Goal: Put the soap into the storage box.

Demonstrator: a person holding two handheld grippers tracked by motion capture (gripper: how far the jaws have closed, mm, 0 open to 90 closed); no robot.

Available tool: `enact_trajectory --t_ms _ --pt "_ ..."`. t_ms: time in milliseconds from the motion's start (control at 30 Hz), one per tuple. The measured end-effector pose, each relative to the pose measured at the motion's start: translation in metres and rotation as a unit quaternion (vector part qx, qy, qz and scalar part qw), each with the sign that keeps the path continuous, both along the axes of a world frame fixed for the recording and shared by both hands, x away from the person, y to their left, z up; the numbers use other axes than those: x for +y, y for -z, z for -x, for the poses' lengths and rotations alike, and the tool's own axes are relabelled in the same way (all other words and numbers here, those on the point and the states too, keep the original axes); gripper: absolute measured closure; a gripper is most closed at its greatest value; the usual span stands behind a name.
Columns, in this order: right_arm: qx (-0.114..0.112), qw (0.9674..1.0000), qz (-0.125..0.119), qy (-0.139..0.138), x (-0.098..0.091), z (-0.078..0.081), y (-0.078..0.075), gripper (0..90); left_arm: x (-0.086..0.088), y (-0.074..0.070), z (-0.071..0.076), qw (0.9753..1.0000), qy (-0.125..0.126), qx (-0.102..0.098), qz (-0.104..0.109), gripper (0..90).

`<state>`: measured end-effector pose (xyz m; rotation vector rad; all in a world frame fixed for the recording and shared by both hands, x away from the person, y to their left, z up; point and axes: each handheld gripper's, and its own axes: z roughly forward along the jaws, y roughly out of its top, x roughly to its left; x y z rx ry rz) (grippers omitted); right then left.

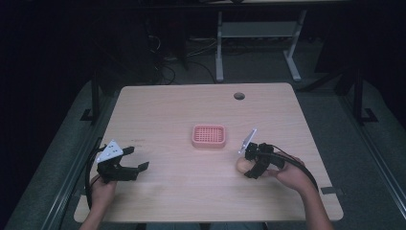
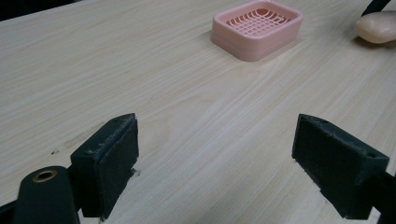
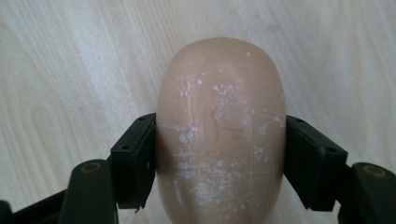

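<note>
A pale peach bar of soap (image 3: 219, 135) lies on the wooden table (image 1: 182, 108), and my right gripper (image 3: 219, 161) is shut on its sides, both pads touching it. From above, the soap (image 1: 242, 165) sits under that gripper (image 1: 250, 165) right of centre. A pink slatted soap dish (image 1: 208, 136) stands empty at the table's middle, a short way up and left of the soap. My left gripper (image 1: 135, 159) rests open at the front left, holding nothing. In its own view the dish (image 2: 257, 28) and the soap (image 2: 377, 26) lie far ahead of the open left gripper (image 2: 217, 161).
A round cable hole (image 1: 239, 96) sits near the table's far edge. Beyond the table stand white desk legs (image 1: 219, 48) and cables on a dark floor. The person's hands come in at the front edge.
</note>
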<state>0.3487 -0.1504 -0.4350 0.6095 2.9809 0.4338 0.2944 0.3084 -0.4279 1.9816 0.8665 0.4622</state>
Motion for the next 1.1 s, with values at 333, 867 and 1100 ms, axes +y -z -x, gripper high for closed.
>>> enact_trajectory --t_ms 333,867,1100 --pt "-0.006 0.9999 -0.01 -0.005 0.001 -0.004 -0.008 32.0 0.001 -0.001 0.0 1.0 0.002 -0.002 -0.001 14.3" --pt "-0.005 0.9996 -0.027 0.001 -0.004 -0.013 -0.014 32.0 0.001 0.0 0.0 1.0 0.0 -0.001 0.001 14.3" --pt "-0.007 0.9996 -0.028 -0.003 0.001 -0.017 -0.022 32.0 0.001 -0.001 0.0 1.0 -0.001 -0.002 0.003 14.3"
